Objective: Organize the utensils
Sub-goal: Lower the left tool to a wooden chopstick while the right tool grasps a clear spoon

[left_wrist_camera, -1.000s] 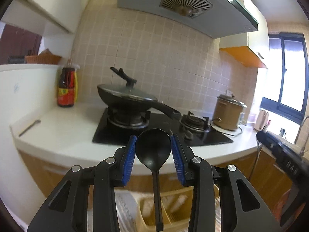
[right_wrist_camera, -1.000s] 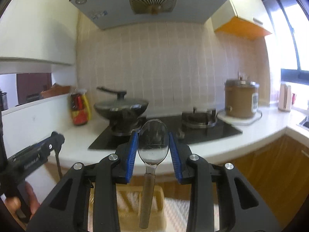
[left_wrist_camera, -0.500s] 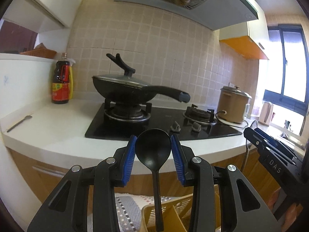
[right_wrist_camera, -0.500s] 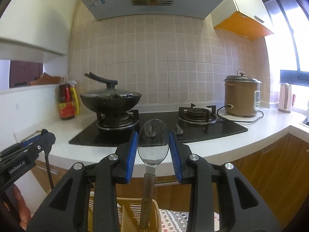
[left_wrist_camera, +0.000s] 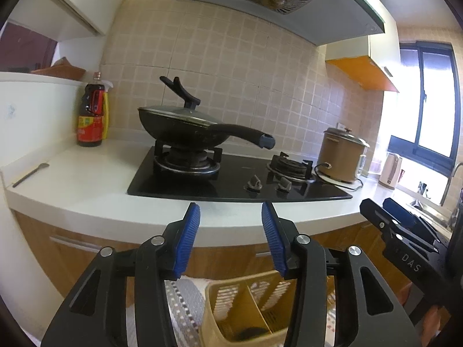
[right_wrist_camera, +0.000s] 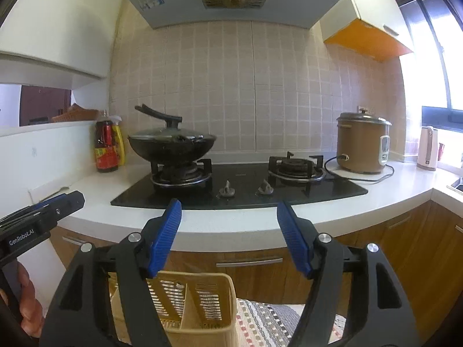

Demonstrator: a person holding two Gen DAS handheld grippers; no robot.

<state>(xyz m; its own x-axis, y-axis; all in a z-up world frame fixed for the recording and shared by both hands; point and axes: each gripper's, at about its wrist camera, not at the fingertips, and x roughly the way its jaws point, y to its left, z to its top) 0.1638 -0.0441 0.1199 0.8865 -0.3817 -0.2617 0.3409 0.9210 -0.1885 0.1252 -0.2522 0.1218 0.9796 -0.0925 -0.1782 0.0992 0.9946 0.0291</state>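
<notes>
Blue-padded left gripper (left_wrist_camera: 230,232) and right gripper (right_wrist_camera: 228,232): jaws just spread, moderately and wide, nothing between. Yellow slotted utensil holder (right_wrist_camera: 202,309) below at six o'clock, dark spoon bowl (left_wrist_camera: 250,332) in one compartment. Wok (left_wrist_camera: 185,127) at twelve o'clock.

A slotted yellow plastic utensil caddy (right_wrist_camera: 199,303) stands on a patterned woven mat (right_wrist_camera: 266,324) before the wooden cabinet fronts (right_wrist_camera: 254,263), below the white countertop (right_wrist_camera: 231,222). On that countertop lies a black glass hob (right_wrist_camera: 240,190); a lidded black wok (right_wrist_camera: 172,144) sits on its left burner. A red-labelled sauce bottle (right_wrist_camera: 106,144) stands left of the wok, a brown rice cooker (right_wrist_camera: 363,144) right of the hob.
</notes>
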